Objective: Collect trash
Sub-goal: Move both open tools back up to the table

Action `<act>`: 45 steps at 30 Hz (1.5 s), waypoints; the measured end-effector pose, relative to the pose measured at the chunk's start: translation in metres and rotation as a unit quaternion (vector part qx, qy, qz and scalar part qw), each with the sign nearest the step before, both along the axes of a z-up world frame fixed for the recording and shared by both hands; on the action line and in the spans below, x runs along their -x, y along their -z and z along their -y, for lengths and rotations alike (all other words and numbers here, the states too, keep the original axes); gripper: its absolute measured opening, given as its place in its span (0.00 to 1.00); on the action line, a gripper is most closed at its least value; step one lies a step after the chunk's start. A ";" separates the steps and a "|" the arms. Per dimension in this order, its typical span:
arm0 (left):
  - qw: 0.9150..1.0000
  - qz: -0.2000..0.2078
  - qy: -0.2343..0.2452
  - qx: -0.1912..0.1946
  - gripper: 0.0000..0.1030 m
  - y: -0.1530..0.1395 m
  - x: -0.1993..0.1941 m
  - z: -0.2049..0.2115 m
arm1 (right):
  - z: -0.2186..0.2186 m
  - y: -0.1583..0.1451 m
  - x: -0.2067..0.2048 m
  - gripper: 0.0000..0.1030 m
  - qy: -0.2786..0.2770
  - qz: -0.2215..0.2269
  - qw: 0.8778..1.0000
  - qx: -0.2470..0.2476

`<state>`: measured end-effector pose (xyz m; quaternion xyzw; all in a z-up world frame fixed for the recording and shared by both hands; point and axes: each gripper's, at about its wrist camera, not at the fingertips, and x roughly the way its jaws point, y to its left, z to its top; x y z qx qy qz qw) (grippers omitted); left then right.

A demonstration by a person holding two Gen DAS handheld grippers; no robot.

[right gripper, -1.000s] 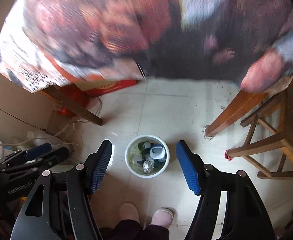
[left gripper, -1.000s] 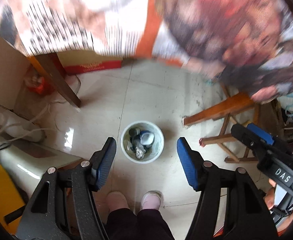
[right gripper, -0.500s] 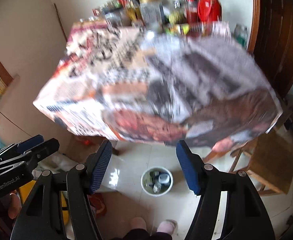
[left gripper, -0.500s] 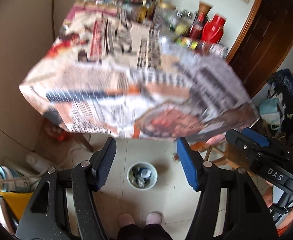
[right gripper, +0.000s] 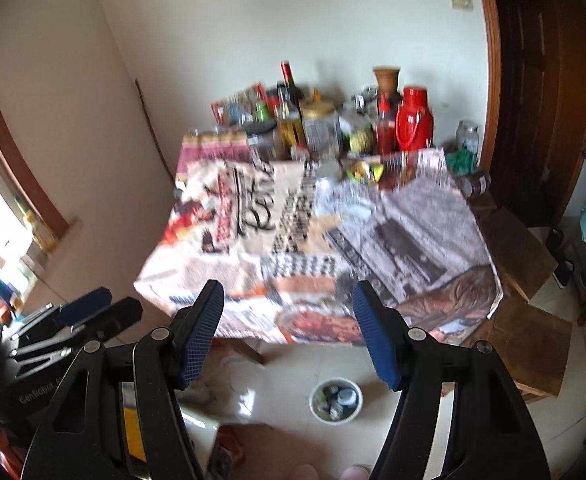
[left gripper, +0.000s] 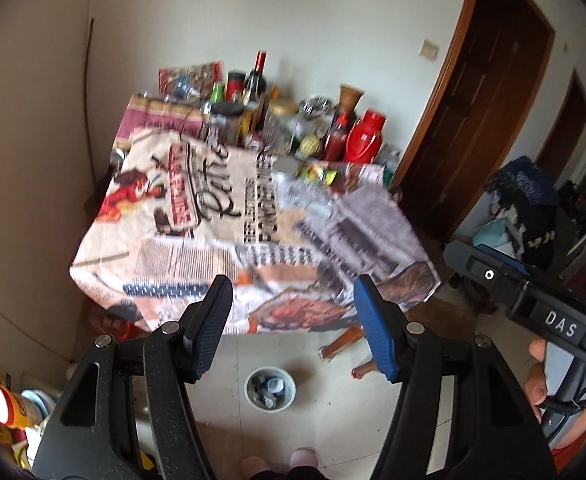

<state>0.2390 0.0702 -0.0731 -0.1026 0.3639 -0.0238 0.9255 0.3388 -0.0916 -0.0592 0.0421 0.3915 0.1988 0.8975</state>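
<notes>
From the left wrist view, the left gripper (left gripper: 291,330) had its jaws spread with nothing between them, presumably free to pick up the next piece of rubbish. Framed under them on the tiled floor stood the white trash bucket (left gripper: 270,389), already holding a can and scraps, set near the person's feet where dropping into it is easy. The newspaper-print tablecloth (left gripper: 229,224) covered the desk, with bottles and a red thermos (left gripper: 364,136) crowded at its far edge. From the right wrist view, the right gripper (right gripper: 287,330) likewise gaped empty above the desk's near edge; the trash bucket (right gripper: 336,400) sat on the floor below, a crumpled green wrapper (right gripper: 367,171) lying among the clutter, likely rubbish.
</notes>
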 end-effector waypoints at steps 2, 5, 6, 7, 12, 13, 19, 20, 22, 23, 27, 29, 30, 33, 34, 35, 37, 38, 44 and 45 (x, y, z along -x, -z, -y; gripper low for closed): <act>1.000 0.013 0.003 -0.004 0.60 -0.016 0.003 -0.008 | -0.002 -0.016 0.004 0.61 0.009 0.015 1.000 -0.004; 0.999 0.036 0.003 -0.014 0.60 -0.037 0.008 -0.018 | -0.005 -0.037 0.012 0.61 0.020 0.040 0.999 -0.003; 0.999 0.044 0.001 -0.016 0.60 -0.044 0.009 -0.021 | -0.005 -0.043 0.014 0.61 0.023 0.047 0.999 -0.002; 0.999 0.050 0.000 -0.018 0.61 -0.048 0.010 -0.024 | -0.006 -0.049 0.017 0.61 0.028 0.058 0.998 0.000; 0.997 0.080 -0.002 -0.021 0.67 -0.071 0.003 -0.033 | -0.004 -0.069 0.017 0.62 0.055 0.084 0.995 0.013; 0.996 0.083 0.000 -0.026 0.68 -0.074 -0.002 -0.033 | -0.002 -0.071 0.015 0.62 0.059 0.086 0.994 0.011; 0.996 0.082 0.013 -0.028 0.69 -0.074 -0.040 -0.024 | 0.010 -0.078 -0.011 0.75 0.094 0.105 0.990 0.019; 0.996 0.082 0.012 -0.030 0.69 -0.073 -0.046 -0.021 | 0.012 -0.078 -0.017 0.75 0.097 0.109 0.989 0.021; 0.996 0.081 0.011 -0.034 0.69 -0.071 -0.062 -0.013 | 0.017 -0.076 -0.034 0.75 0.097 0.111 0.989 0.022; 0.996 0.080 0.010 -0.035 0.69 -0.070 -0.072 -0.008 | 0.019 -0.076 -0.040 0.75 0.096 0.110 0.989 0.021; 0.997 0.071 0.006 -0.039 0.69 -0.070 -0.114 0.009 | 0.030 -0.074 -0.085 0.75 0.082 0.101 0.991 0.012; 0.997 0.070 0.002 -0.044 0.69 -0.073 -0.140 0.020 | 0.035 -0.076 -0.102 0.75 0.074 0.099 0.992 0.012; 0.996 0.071 0.000 -0.045 0.69 -0.074 -0.151 0.024 | 0.039 -0.077 -0.115 0.75 0.068 0.099 0.993 0.011; 0.997 0.066 -0.006 -0.039 0.69 -0.073 -0.187 0.039 | 0.049 -0.077 -0.142 0.75 0.054 0.098 0.994 0.012; 0.997 0.062 -0.007 -0.035 0.69 -0.071 -0.199 0.044 | 0.053 -0.077 -0.153 0.75 0.050 0.096 0.994 0.014; 0.998 0.056 -0.008 -0.029 0.69 -0.069 -0.212 0.049 | 0.057 -0.075 -0.165 0.75 0.047 0.093 0.994 0.016; 0.999 0.046 -0.012 -0.024 0.69 -0.061 -0.231 0.057 | 0.062 -0.071 -0.182 0.75 0.041 0.084 0.995 0.018; 0.999 0.042 -0.014 -0.024 0.69 -0.058 -0.238 0.060 | 0.063 -0.068 -0.191 0.75 0.038 0.079 0.996 0.019; 1.000 -0.005 -0.008 -0.029 0.69 -0.030 -0.292 0.064 | 0.069 -0.039 -0.238 0.75 0.034 0.040 0.998 0.035; 1.000 -0.011 -0.007 -0.028 0.69 -0.025 -0.302 0.061 | 0.070 -0.035 -0.244 0.75 0.036 0.034 0.998 0.035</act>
